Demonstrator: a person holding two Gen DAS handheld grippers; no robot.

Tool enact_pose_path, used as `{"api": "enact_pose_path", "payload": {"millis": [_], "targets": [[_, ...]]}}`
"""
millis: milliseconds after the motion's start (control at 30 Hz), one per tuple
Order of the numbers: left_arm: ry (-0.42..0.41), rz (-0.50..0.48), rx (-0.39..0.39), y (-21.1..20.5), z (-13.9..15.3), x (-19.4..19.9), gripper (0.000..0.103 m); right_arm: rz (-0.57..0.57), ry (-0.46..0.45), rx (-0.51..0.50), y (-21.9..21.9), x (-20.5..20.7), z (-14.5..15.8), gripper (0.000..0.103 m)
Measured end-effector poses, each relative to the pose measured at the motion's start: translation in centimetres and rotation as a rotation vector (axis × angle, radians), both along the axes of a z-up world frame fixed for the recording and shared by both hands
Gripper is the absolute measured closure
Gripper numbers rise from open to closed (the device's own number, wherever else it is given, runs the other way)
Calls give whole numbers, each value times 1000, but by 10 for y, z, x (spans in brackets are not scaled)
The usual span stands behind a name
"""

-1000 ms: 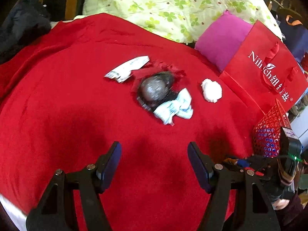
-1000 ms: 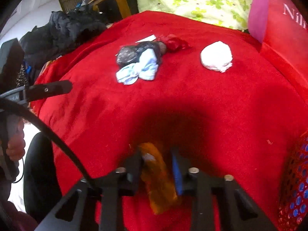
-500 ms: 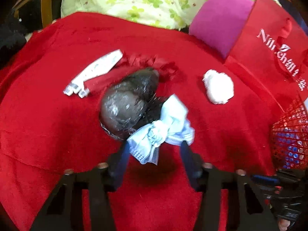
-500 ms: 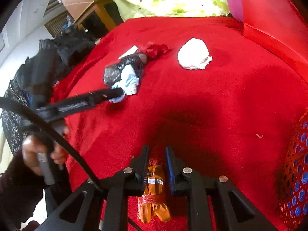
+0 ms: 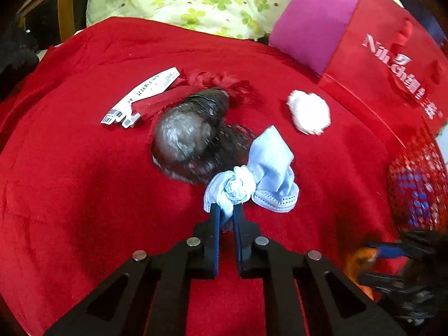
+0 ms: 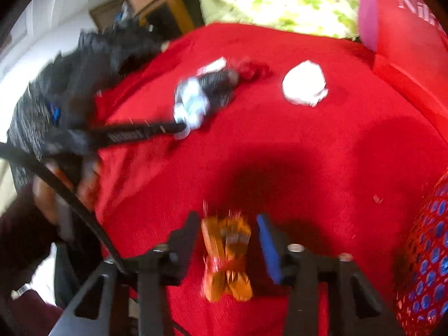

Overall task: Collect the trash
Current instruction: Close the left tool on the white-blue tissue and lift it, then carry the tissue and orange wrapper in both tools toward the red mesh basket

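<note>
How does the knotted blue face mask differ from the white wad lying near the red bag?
The blue face mask is pale blue, tied in a knot with pleated flaps spreading out; the white wad is a plain white crumpled ball. The mask is pinched at one end by the left tool and leans on a dark plastic bag; the wad lies alone, untouched. Both rest on the red blanket.

My left wrist view is evenly and fairly brightly lit, sharp at centre, with the red blanket (image 5: 84,182) saturated and the red mesh basket (image 5: 417,193) smeared at the right edge. My right wrist view is motion-blurred throughout: the orange wrapper (image 6: 226,254) and the white tissue ball (image 6: 305,86) lack crisp edges, and a broad soft shadow darkens the blanket ahead of the right tool (image 6: 228,235). Both fisheye frames bow straight lines and vignette to black corners; daylight washes out the upper left of the right view.
</note>
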State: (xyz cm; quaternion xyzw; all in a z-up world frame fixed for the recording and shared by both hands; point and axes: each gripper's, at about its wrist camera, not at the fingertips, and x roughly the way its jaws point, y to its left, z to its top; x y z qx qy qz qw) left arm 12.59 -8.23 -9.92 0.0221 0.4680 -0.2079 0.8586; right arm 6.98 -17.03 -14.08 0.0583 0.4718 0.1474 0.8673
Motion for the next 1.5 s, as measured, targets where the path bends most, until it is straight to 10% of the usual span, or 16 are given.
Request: {"api": "enact_pose_path", "payload": {"millis": [367,567,667,1000,1133,1500], "targets": [[84,5,17,16,3,-48,91,-66,-65,-17,-8,1,10,75],[2,-38,47,14,21,-59,44,-108,-85,11,-11,0,16,75],[-57,-63,68,11,21,-56,37,-129,-87,24,-15,0,19,75],[-7,-132,52,-5,-21,-31,38,-151,-163,33,-13,0,30,75],[34,-119,7,-3,-27,-30,67,-161,-219,56,-16,-5,40,75],[-60,-78,-50,-1,24,-52,78,-187,-401,87,-25,-31,75,75]]}}
